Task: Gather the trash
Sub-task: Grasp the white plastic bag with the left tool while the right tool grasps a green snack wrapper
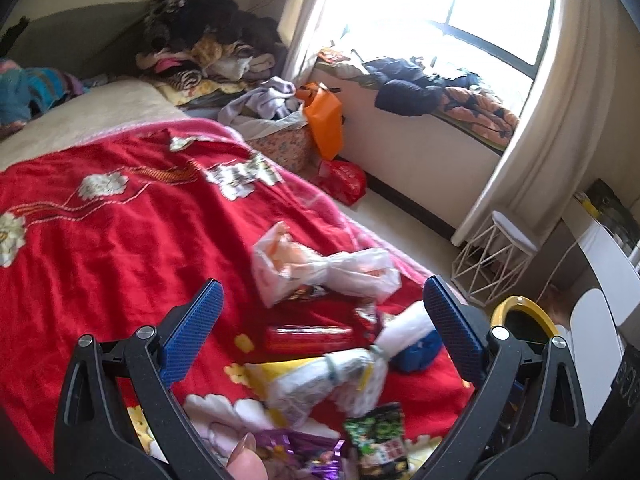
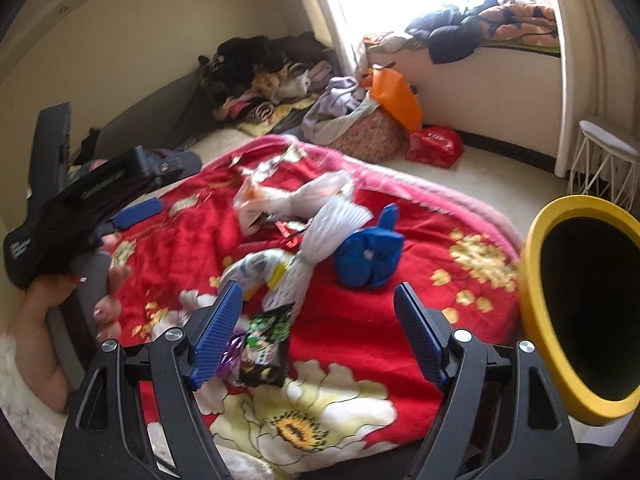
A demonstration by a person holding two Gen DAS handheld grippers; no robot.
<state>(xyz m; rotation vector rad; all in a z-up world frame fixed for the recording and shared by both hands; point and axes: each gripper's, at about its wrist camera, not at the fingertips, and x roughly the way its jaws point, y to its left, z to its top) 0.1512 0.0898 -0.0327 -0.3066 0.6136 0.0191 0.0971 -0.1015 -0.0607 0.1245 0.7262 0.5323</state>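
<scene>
Trash lies in a heap on the red flowered blanket (image 1: 120, 232): a white and orange plastic bag (image 1: 320, 268), a red stick packet (image 1: 308, 338), a white foam net sleeve (image 2: 320, 240), a blue crumpled item (image 2: 370, 256), a green and black snack wrapper (image 2: 266, 348) and a purple foil wrapper (image 1: 296, 456). My left gripper (image 1: 320, 332) is open above the heap. It also shows in the right wrist view (image 2: 132, 208), held in a hand at the left. My right gripper (image 2: 320, 328) is open and empty over the near part of the heap. A yellow-rimmed bin (image 2: 580, 312) stands at the right.
Piled clothes (image 1: 208, 40) lie at the head of the bed. An orange bag (image 1: 324, 120), a red bag (image 1: 344, 180) and a floral basket (image 1: 284, 148) sit on the floor beside the bed. A white wire stool (image 1: 496, 256) stands under the window seat (image 1: 420, 140).
</scene>
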